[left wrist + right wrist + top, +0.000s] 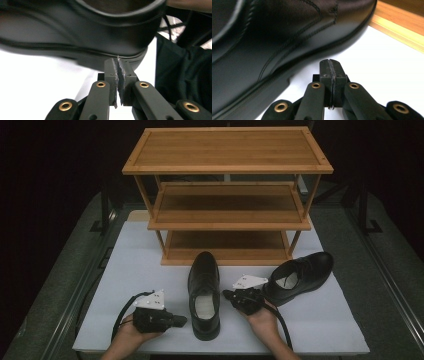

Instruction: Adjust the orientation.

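Nearest the front edge of the tabletop [125,330], the left hand-held gripper [176,321] lies low on the white surface, its jaws clenched on nothing. Its tips point at the heel end of the middle shoe [204,292] and sit just beside the sole, perhaps touching it; this looks like a pause, or a nudge to square the shoe up, rather than a grasp. That shoe stands upright near the middle of the front edge, toe aimed at the bamboo shoe rack [227,195] at the back, so it seems lined up to go onto a shelf.

Right of it, the right hand-held gripper [231,296] is also clenched and empty, lying in the gap between the two shoes. In the right gripper view its closed tips sit just short of the second shoe [274,45], which rests toward the right edge, turned at an angle with its toe toward the back right corner. That slant suggests it has yet to be straightened. All three shelves of the rack are bare.
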Tool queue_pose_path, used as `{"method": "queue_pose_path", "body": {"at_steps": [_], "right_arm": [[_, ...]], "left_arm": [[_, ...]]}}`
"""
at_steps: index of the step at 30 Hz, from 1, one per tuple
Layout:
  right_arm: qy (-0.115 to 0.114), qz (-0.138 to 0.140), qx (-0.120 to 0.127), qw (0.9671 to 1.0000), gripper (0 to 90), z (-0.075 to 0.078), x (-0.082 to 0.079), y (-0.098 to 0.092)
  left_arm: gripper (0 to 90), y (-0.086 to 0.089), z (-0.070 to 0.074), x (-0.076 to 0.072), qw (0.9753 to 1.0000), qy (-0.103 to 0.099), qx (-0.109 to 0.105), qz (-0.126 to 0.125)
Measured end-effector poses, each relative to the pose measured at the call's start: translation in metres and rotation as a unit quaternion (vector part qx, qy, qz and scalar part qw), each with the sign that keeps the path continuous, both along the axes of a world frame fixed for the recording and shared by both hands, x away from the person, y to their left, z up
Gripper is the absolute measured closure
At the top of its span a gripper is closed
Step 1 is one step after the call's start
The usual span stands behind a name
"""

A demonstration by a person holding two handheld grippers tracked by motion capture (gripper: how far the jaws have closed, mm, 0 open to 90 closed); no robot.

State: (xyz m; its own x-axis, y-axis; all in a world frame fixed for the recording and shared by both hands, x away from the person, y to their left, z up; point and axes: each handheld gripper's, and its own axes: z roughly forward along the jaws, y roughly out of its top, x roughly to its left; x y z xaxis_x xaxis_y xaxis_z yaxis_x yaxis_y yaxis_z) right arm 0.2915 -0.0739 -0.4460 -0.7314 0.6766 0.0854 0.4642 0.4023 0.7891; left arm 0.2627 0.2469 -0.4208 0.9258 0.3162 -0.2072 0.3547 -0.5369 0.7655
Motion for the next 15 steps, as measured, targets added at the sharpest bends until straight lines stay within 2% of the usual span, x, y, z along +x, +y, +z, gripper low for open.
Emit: {"method": "queue_pose_path", "body": {"at_steps": [5,11,14,15], "right_arm": [[0.002,0.007,-0.004,1.0,83.3,0.004,-0.014,-0.018],[0.003,0.017,-0.005,0.9998,77.5,0.007,-0.033,-0.045],[0.008,0.024,-0.003,0.9997,73.6,0.006,-0.043,-0.06],[0.008,0.024,-0.003,0.9997,73.6,0.006,-0.043,-0.06]], "left_arm": [[78.3,0.009,0.001,0.015,0.9991,-0.01,0.009,0.041],[89.3,0.006,-0.003,0.031,0.9978,-0.013,0.03,0.057],[90.0,0.002,-0.005,0.044,0.9964,-0.019,0.042,0.071],[90.0,0.002,-0.005,0.044,0.9964,-0.019,0.042,0.071]]}}
